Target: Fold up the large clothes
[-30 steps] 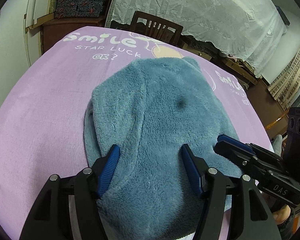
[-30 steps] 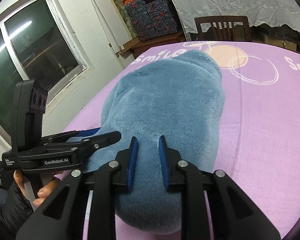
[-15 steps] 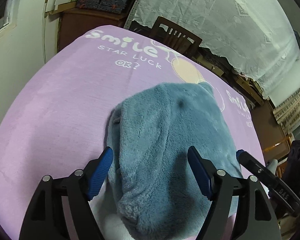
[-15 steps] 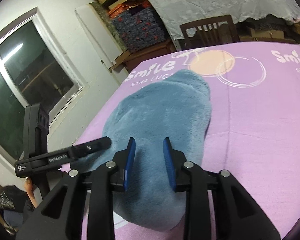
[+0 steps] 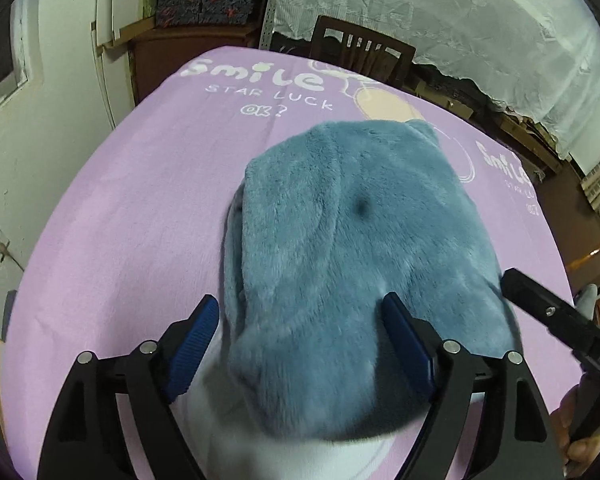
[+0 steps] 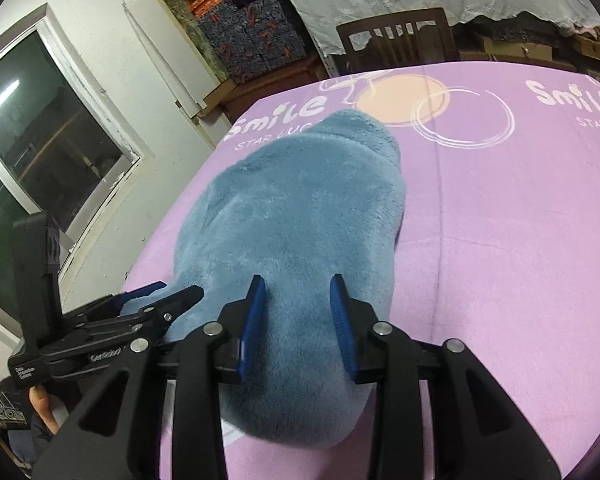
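Observation:
A fluffy blue fleece garment [image 5: 352, 248] lies folded into a compact bundle on the purple "Smile Star Luck" blanket [image 5: 140, 208]. It also shows in the right wrist view [image 6: 300, 232]. My left gripper [image 5: 300, 320] is wide open above the bundle's near edge, holding nothing. My right gripper [image 6: 298, 312] is open, its blue pads apart above the near end of the bundle, gripping nothing. The left gripper shows at the lower left of the right wrist view [image 6: 168, 294], and the right gripper's tip at the right of the left wrist view.
A wooden chair [image 5: 360, 54] stands beyond the far edge of the blanket. Stacked patterned boxes [image 6: 256, 36] and a lace curtain [image 5: 440, 12] line the back wall. A window [image 6: 36, 140] is on the left. Bare blanket [image 6: 520, 220] lies right of the bundle.
Both grippers pulled back from the bundle. The right gripper's jaws widened from nearly closed to open. The left gripper stayed open. The bundle stays in place.

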Demonstrator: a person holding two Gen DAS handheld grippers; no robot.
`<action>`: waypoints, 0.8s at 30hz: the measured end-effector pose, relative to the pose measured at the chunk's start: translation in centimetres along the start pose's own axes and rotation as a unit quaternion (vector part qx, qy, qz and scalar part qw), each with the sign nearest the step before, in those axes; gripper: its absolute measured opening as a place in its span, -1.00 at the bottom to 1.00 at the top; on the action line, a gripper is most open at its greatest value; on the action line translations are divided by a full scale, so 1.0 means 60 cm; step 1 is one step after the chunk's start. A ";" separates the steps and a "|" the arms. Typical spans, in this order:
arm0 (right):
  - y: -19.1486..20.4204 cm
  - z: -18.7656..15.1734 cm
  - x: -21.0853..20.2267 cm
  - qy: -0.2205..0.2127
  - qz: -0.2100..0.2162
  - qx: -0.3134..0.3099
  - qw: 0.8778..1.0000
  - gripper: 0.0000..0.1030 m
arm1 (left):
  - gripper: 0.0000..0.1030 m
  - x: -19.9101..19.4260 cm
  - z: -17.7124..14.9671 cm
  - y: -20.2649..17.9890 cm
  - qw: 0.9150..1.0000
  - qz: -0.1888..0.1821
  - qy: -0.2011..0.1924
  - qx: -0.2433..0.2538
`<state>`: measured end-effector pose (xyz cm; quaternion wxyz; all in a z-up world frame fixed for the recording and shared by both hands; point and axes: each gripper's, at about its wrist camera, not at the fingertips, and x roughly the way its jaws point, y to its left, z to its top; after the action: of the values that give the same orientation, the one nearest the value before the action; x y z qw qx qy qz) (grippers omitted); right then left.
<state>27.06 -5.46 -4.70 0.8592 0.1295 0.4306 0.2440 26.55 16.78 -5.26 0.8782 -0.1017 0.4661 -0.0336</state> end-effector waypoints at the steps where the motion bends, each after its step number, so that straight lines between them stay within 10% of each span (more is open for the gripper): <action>1: 0.000 -0.002 -0.007 -0.002 0.000 0.001 1.000 -0.27 | 0.63 -0.009 -0.005 -0.003 1.000 0.005 -0.005 0.004; 24: 0.049 -0.138 -0.229 -0.105 -0.011 -0.012 0.994 0.64 | 0.78 -0.179 -0.129 -0.094 0.993 0.030 -0.111 0.033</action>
<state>12.49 -10.15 0.99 0.9039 0.1388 0.3365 0.2245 14.34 11.77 0.42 0.9282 -0.0616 0.3668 -0.0110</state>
